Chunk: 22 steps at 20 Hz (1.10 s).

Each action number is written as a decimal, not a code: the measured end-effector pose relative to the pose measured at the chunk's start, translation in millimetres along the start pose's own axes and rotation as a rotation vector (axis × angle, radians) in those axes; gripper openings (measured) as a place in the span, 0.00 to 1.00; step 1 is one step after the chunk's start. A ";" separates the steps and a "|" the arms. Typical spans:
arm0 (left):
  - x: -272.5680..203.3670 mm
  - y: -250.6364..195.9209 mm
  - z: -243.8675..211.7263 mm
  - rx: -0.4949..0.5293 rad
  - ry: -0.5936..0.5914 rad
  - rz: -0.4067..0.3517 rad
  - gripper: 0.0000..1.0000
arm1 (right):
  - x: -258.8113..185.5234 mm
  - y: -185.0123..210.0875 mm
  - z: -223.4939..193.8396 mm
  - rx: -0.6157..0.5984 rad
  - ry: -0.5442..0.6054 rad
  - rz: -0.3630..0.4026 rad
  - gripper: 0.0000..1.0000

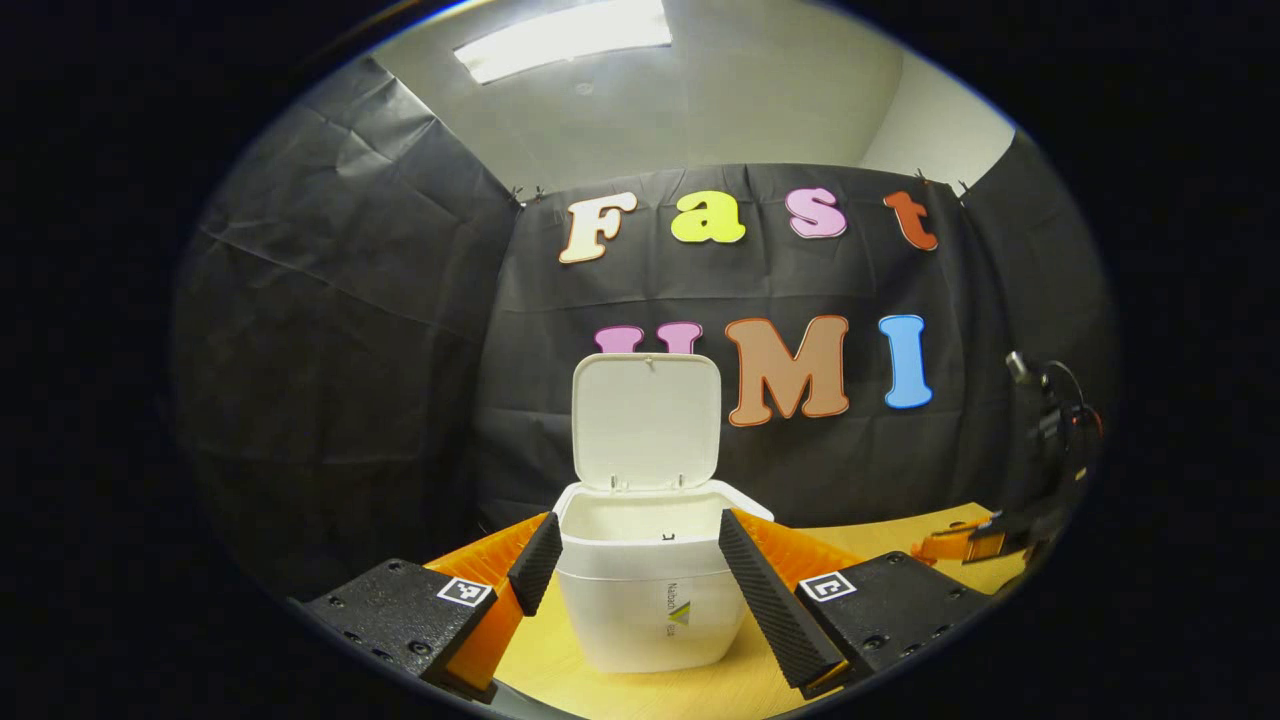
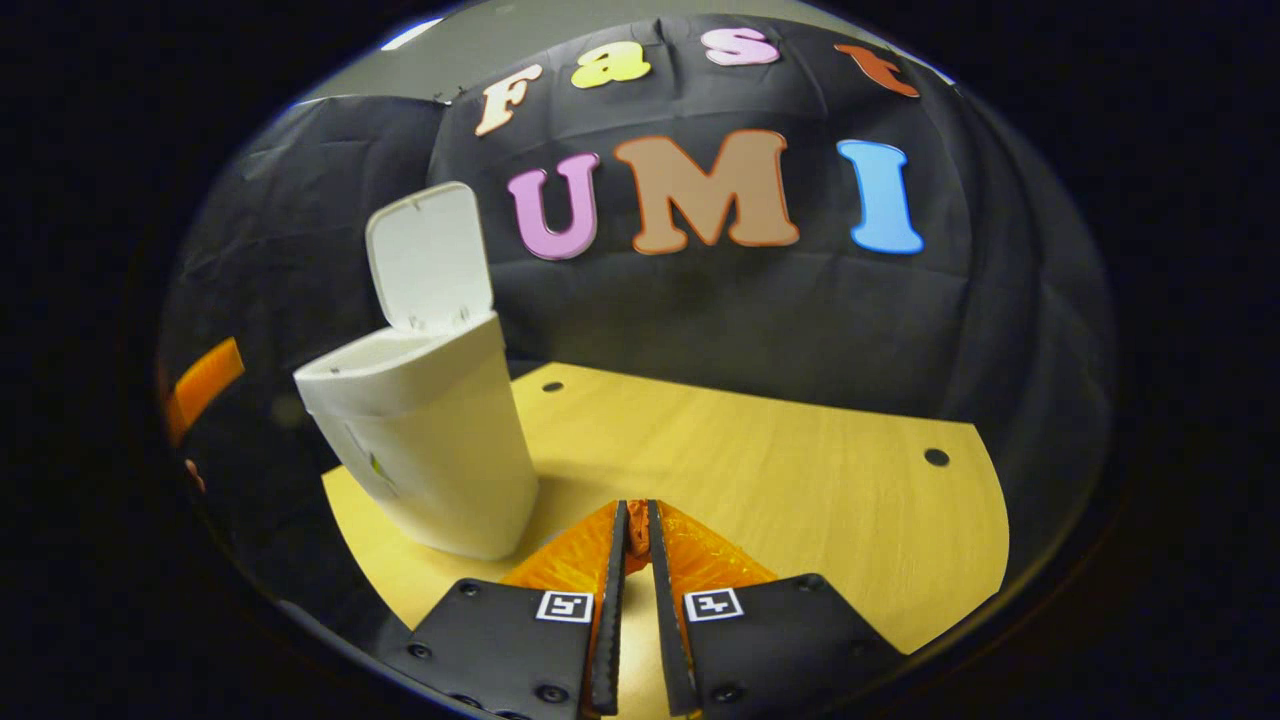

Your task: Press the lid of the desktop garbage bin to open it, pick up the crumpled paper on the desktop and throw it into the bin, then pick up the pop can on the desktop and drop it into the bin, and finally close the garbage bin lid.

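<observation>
While lid (image 1: 647,421) upright, boxy plastic bin (image 1: 650,600) open.

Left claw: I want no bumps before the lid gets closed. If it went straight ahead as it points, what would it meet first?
Probably the white garbage bin, standing between the open left claw fingers with its lid up; depth is unclear.

— Where does the bin (image 1: 650,590) stand?
— On the surface (image 2: 780,470), near its back edge, the booth wall just behind it.
— And its lid (image 1: 647,420)?
— Upright, hinged at the rear rim, above the open mouth.
— The claws?
— The left claw (image 1: 640,580) is before the bin, one finger either side. The right claw (image 2: 632,600) is to the bin's right, over the surface.
</observation>
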State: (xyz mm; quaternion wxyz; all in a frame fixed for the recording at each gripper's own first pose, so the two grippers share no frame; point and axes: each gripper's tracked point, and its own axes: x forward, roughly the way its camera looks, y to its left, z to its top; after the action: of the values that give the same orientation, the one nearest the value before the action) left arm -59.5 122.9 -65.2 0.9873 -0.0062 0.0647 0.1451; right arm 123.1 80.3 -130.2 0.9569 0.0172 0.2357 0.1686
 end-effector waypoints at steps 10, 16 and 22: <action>-23.1 30.8 5.8 0.018 -0.011 0.072 0.99 | 38.8 147.8 135.2 -0.257 -0.192 0.302 0.19; -35.5 50.5 6.4 0.034 -0.002 0.122 0.95 | 80.3 195.6 136.1 -0.297 -0.158 0.364 0.19; -33.2 56.4 -0.4 0.018 0.011 0.142 0.94 | 86.9 191.4 132.7 -0.303 -0.138 0.378 0.64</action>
State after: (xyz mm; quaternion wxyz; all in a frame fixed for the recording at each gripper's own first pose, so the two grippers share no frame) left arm -107.4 167.4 -60.9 0.9741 0.0066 0.0719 0.2142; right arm 195.8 295.6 -29.5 0.9138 -0.0711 0.1344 0.3765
